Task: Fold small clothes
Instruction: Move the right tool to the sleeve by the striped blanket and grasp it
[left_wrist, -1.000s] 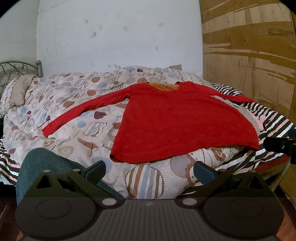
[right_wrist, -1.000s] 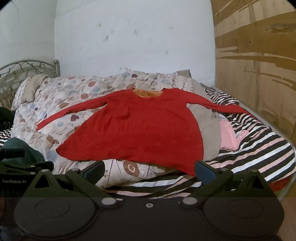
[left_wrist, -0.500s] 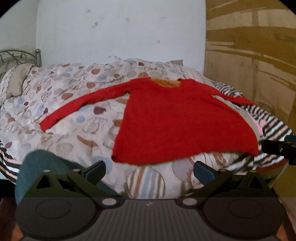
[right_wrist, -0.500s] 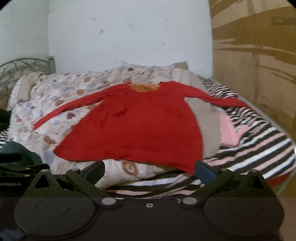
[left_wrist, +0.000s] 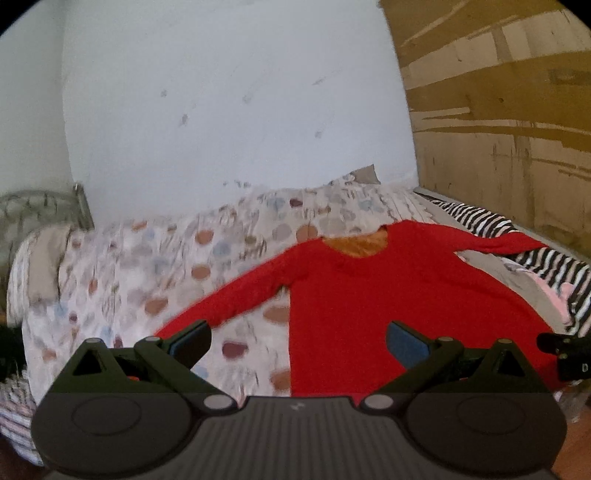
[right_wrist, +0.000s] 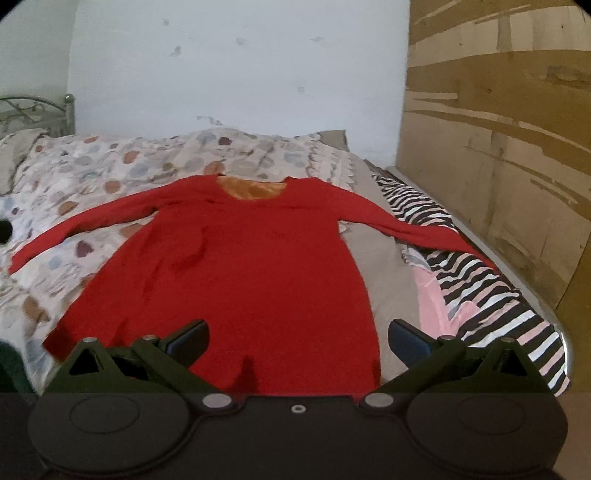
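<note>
Left hand-held gripper (left_wrist: 298, 341) gaping, empty; right hand-held gripper (right_wrist: 298, 338) likewise.

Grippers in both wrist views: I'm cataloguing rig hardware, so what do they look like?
Both match: the left gripper and right gripper have a dark ribbed body, two round discs, black triangular linkage arms with silver pivot pins, and blue-padded fingers. No cables or sleeves show.

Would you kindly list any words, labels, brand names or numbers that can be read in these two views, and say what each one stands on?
No text can be read in either view.
The left gripper body bears only a small pale mark, too small to read.
The other gripper's black body at the left view's right edge shows one pale character, too blurred to read.
The red top shows no print or label.
</note>
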